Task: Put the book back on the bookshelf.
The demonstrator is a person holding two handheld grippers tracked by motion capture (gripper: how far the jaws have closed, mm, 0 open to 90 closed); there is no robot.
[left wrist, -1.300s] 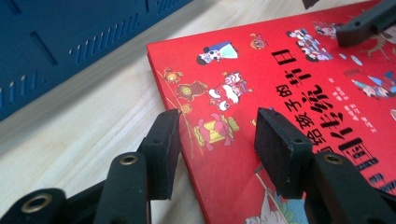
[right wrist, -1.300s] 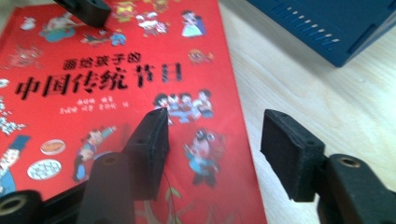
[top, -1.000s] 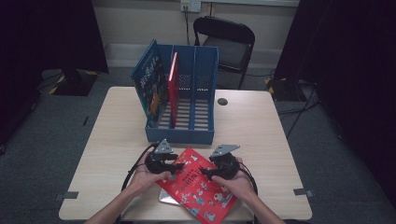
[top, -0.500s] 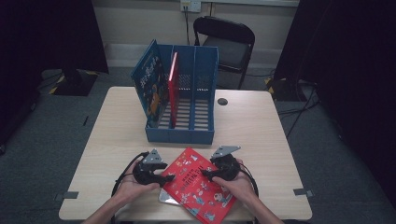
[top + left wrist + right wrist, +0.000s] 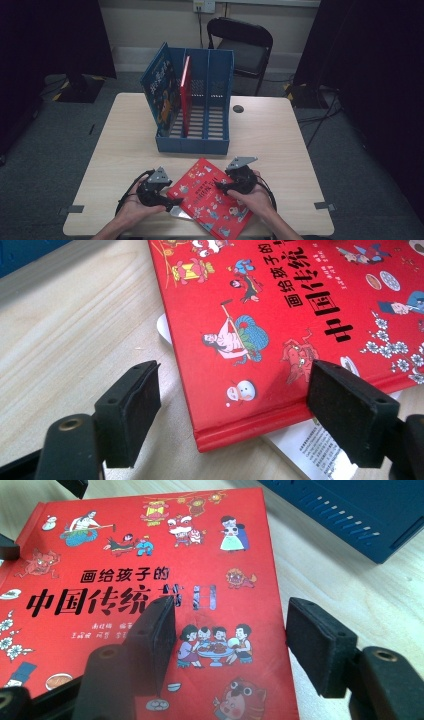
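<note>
Red picture book (image 5: pixel 210 199) lies flat on tabletop (image 5: pixel 125 145) at near edge, rotated diagonal, front cover up. White sheet/booklet (image 5: pixel 305 450) sits under its near-left corner, partly sticking out. Blue file rack (image 5: pixel 192 127) stands mid-tabletop, well apart from the book; a blue book (image 5: pixel 159 92) leans in its left slot, a thin red one (image 5: pixel 185 90) upright next to it. Two right slots look free.

L tongs (image 5: pixel 172 202): jaws have just been opening, now wide apart, straddling the book's left corner w/o touching it. Nothing held. Spine edge sits between the pads in left gripper view, gap on both sides.

R tongs (image 5: pixel 230 645): about half open over the book's right edge, one jaw above the cover, other off the side over bare tabletop. Pads not pressing as far as I can see, so no hold.

Risks from here (my guess):
- Book is flat and thin-edged. If R closes w/o a jaw getting under the cover, pads slide off or only pinch the cover board, and the book flops open on lift.
- White sheet underneath may drag along or slip, shifting the book.
- Book overhangs near edge; a push towards me could tip it off.
- One-sided lift means the book swings, may hit the rack wall on insert.
</note>
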